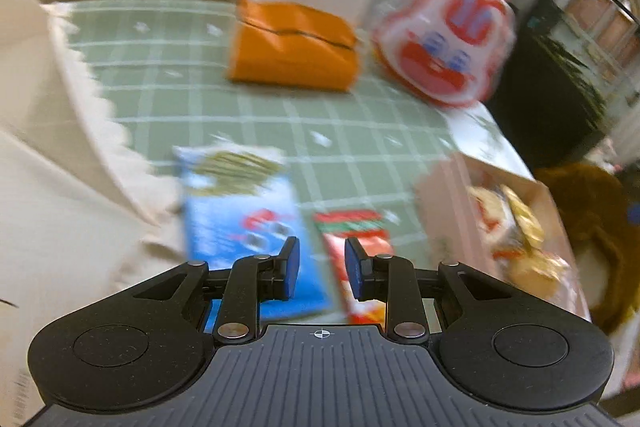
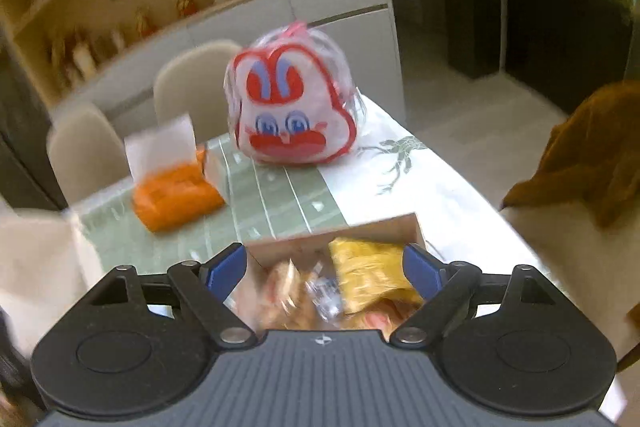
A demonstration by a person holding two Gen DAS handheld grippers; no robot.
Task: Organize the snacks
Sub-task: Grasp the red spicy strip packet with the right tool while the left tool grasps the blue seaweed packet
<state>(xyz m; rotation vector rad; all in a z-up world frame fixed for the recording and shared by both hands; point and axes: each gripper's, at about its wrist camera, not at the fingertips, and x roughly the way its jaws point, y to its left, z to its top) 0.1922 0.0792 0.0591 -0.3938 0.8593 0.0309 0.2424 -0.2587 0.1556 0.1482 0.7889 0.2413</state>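
In the left wrist view my left gripper (image 1: 322, 267) hangs over the green checked tablecloth (image 1: 168, 67), its blue pads a narrow gap apart and pressing on nothing. Below it lie a blue snack packet (image 1: 240, 223) and a red snack packet (image 1: 362, 251), side by side. To their right stands a wooden box (image 1: 440, 195) holding several wrapped snacks. In the right wrist view my right gripper (image 2: 325, 271) stands wide open just above that wooden box (image 2: 332, 231), with a yellow packet (image 2: 368, 267) and other snacks under its fingers. Both views are blurred.
An orange pouch topped with white paper (image 1: 296, 47) and a bunny-face bag (image 2: 292, 115) stand farther back on the table. Cream fabric (image 1: 48, 131) fills the left. Cream chairs (image 2: 192, 87) line the far side. A brown cloth (image 2: 580, 155) drapes a chair at the right table edge.
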